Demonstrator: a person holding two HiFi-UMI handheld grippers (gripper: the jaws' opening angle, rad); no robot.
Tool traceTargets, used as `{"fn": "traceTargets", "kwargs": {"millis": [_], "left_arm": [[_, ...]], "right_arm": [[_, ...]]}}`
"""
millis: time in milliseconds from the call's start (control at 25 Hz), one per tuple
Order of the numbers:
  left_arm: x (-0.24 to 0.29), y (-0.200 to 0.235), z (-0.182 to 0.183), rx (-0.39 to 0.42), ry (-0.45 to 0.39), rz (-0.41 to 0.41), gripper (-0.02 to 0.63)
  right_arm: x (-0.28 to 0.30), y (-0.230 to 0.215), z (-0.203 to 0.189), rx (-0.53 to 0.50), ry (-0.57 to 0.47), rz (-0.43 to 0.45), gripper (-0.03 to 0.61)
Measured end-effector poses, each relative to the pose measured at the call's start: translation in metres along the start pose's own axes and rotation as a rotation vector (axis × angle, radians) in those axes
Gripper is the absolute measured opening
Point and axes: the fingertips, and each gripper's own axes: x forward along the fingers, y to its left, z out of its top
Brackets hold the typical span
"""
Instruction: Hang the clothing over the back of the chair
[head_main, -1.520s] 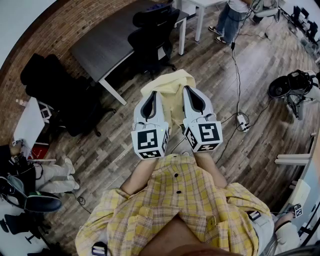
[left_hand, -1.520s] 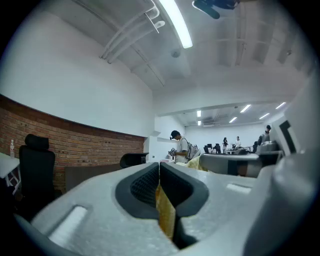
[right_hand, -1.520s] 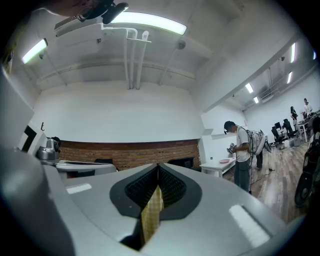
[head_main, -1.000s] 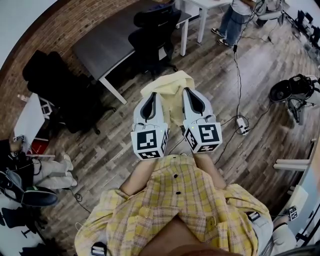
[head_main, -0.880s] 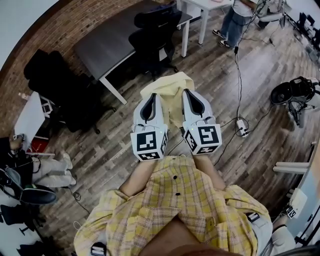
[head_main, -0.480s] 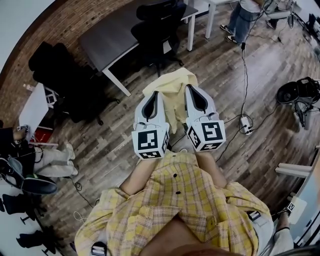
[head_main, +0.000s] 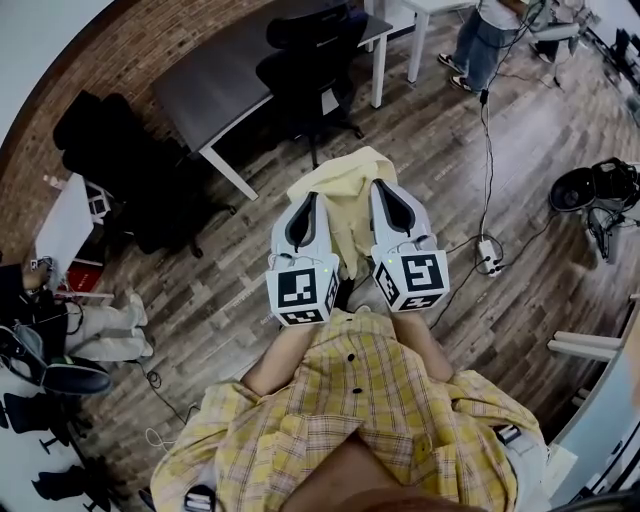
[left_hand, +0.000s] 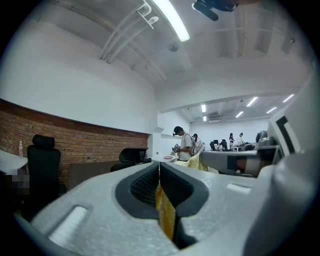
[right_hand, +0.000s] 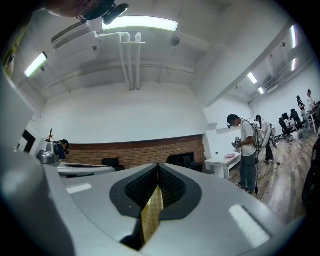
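Observation:
A pale yellow garment (head_main: 345, 200) hangs in the air between my two grippers in the head view. My left gripper (head_main: 303, 203) is shut on its left edge; a strip of yellow cloth (left_hand: 165, 215) shows pinched between its jaws. My right gripper (head_main: 388, 196) is shut on the right edge, with a yellow strip (right_hand: 151, 215) clamped in its jaws. Both grippers are held side by side, level, well above the floor. A black office chair (head_main: 310, 60) stands ahead of the garment, at the dark table (head_main: 215, 85).
Another black chair (head_main: 125, 165) stands at the left by the brick wall. A white table (head_main: 425, 15) and a standing person (head_main: 480, 35) are at the far right. Cables and a power strip (head_main: 487, 250) lie on the wood floor. A fan-like device (head_main: 590, 190) sits right.
The view has shifted slightly; the black chair and table sit a bit nearer. Both grippers stay shut on the garment, held the same way.

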Motion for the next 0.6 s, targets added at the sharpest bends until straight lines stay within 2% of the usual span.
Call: {"fn": "traceTargets", "kwargs": {"millis": [600], "left_arm": [[0.092,0.029,-0.004,-0.030,-0.006,0.036,0.008]], "right_arm": [[0.083,-0.038,-0.011,-0.027,0.039,0.037,0.008]]}}
